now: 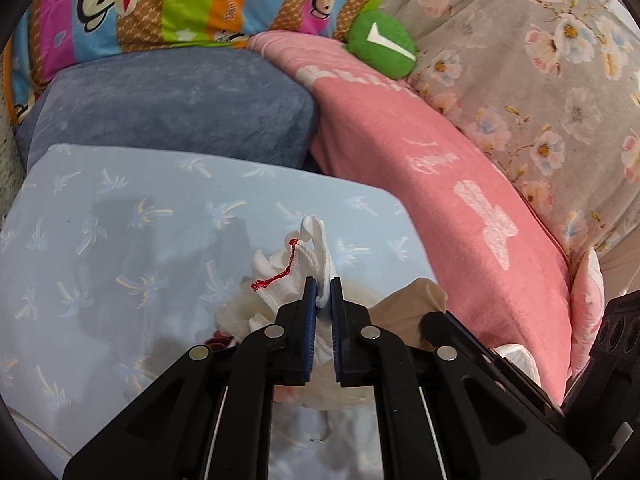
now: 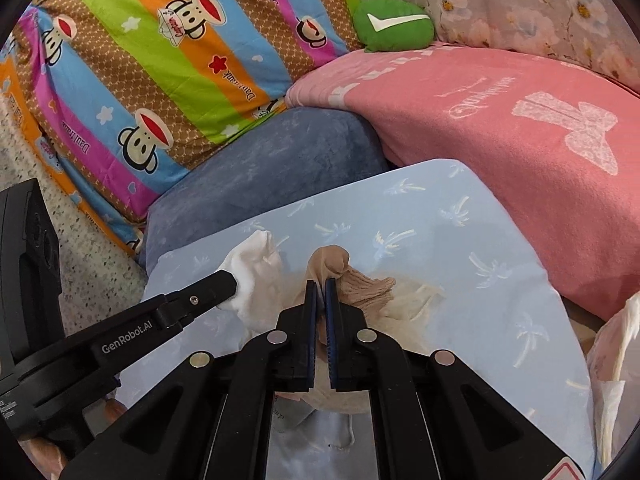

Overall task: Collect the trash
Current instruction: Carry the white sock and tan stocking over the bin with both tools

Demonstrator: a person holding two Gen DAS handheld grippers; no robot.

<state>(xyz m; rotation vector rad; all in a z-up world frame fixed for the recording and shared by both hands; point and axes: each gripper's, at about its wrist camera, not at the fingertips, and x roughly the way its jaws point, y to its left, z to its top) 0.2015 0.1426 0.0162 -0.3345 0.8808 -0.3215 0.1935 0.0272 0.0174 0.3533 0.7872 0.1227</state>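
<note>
The left gripper (image 1: 324, 290) clamped a white glove (image 1: 298, 264), the right gripper (image 2: 321, 290) a tan stocking (image 2: 352, 276); both needed firm grips while lifting clear of the light-blue pillow (image 2: 480, 240).

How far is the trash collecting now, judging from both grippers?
Done: both picks are made. In hand: the left gripper is shut on the white glove, the right gripper on the beige stocking, above the light blue pillow. Left: dropping them; no bin is visible.

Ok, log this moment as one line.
left gripper: shut on white sock | right gripper: shut on beige stocking | both over light-blue pillow
</note>
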